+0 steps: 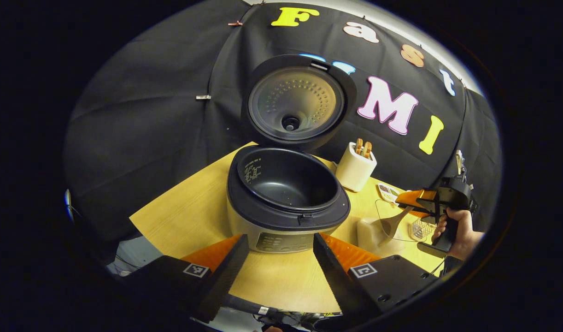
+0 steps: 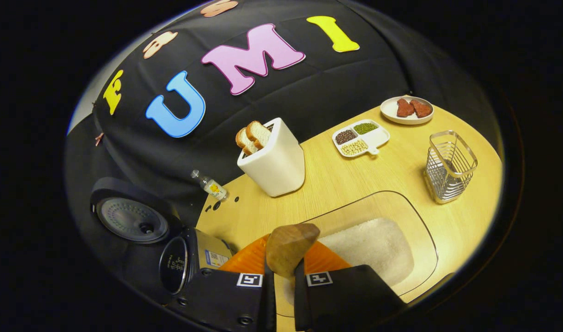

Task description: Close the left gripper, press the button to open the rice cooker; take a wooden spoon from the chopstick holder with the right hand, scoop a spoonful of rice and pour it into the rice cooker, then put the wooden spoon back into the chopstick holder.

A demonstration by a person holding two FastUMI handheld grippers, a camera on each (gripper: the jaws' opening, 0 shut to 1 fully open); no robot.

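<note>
The rice cooker (image 1: 288, 216) stands open in front of me, its lid (image 1: 295, 101) raised and its dark inner pot (image 1: 288, 182) bare. My left gripper (image 1: 281, 258) hovers just before the cooker's front panel, open and holding nothing. My right gripper (image 2: 284, 272) is shut on the wooden spoon (image 2: 288, 249), whose bowl hangs over the white rice (image 2: 373, 249) in a clear container (image 2: 419, 230). In the left gripper view a hand holds that right gripper (image 1: 422, 203) with the spoon (image 1: 392, 223) angled down into the container (image 1: 378, 235). The wire chopstick holder (image 2: 449, 166) stands empty at the right.
A white toaster (image 2: 272, 159) with bread slices stands behind the rice container, also seen as the toaster (image 1: 355, 166) beside the cooker. A divided tray of beans (image 2: 360, 137), a plate of meat (image 2: 407, 109) and a small bottle (image 2: 210, 184) sit farther back. The cooker (image 2: 180, 258) is at my right gripper's left.
</note>
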